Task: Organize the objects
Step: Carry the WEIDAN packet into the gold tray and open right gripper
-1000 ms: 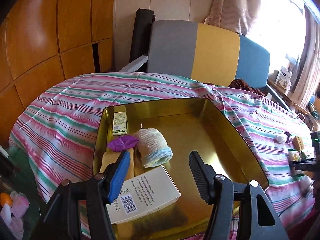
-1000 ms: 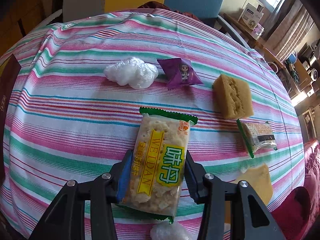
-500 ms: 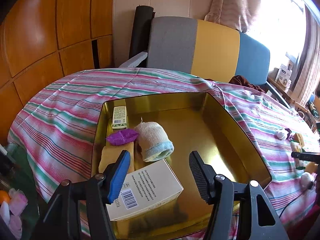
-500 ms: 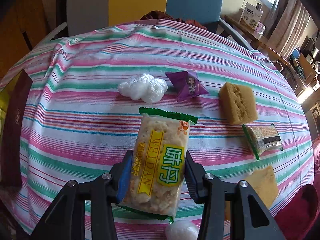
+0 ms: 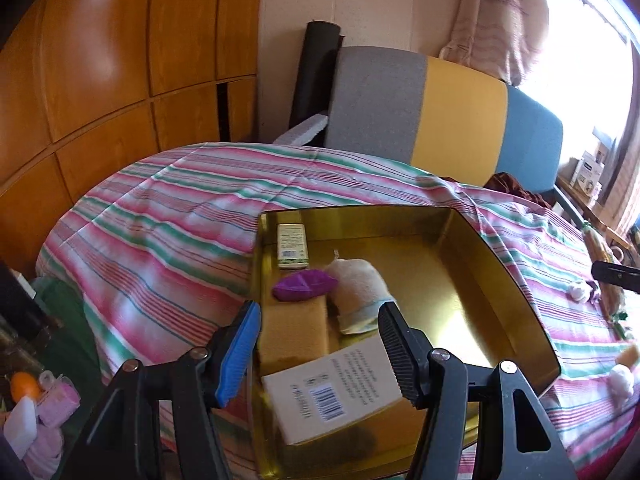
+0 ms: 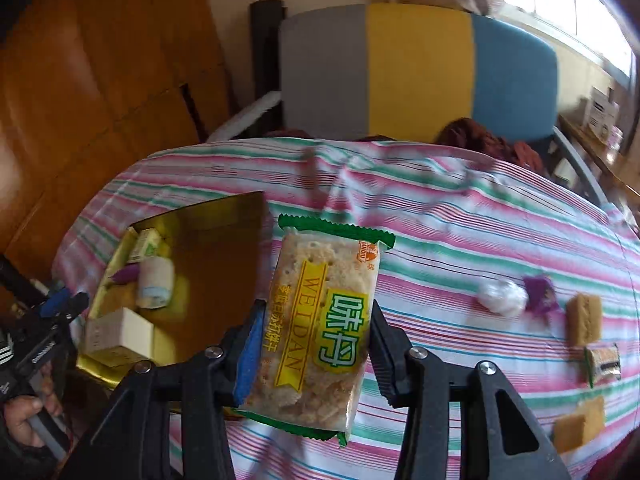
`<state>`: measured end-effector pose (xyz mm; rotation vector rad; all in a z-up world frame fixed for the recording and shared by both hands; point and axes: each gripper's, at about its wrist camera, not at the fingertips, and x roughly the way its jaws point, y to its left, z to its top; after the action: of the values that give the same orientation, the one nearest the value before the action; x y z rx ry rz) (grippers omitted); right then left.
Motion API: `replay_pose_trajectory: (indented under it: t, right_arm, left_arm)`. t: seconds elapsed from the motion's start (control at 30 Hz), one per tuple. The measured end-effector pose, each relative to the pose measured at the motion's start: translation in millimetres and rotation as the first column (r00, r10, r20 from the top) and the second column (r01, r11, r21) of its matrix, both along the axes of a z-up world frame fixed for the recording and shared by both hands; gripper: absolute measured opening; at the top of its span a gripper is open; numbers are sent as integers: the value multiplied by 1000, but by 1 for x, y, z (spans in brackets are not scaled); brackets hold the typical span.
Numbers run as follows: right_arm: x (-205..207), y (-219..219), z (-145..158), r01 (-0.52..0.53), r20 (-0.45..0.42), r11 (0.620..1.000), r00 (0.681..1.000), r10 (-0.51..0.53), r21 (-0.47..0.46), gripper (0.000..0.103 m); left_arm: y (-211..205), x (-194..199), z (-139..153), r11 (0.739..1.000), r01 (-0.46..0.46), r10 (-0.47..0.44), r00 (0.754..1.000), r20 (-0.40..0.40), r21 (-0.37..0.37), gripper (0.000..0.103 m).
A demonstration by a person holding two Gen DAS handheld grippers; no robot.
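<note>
The cracker packet (image 6: 320, 320) sits upright between your right gripper's (image 6: 312, 344) jaws, clamped at its lower half and held above the striped tablecloth (image 6: 480, 232), just beside the gold tray (image 6: 224, 208). Your left gripper (image 5: 320, 344) hangs open and empty over the tray's near end, above the white box (image 5: 332, 392).

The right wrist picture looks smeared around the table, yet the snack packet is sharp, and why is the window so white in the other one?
Right wrist view: the cracker packet is sharp in the right hand-held gripper, while the striped tablecloth smears with motion blur. Left wrist view: the window is blown out by daylight, and the fisheye lens bends the wooden panels.
</note>
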<state>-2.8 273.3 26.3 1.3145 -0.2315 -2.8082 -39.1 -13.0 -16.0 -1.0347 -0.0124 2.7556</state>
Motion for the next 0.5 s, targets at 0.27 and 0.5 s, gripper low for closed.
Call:
replay_pose_trajectory:
  t: [0.27, 0.5]
  right_arm:
    - [-49, -111, -48, -179, 133, 984, 975, 176, 8, 48]
    - [-66, -139, -94, -176, 249, 984, 954, 168, 9, 48]
  left_arm:
    - [-29, -2, -3, 998, -68, 68, 998, 11, 11, 62]
    - [-31, -3, -10, 997, -76, 75, 997, 29, 7, 65]
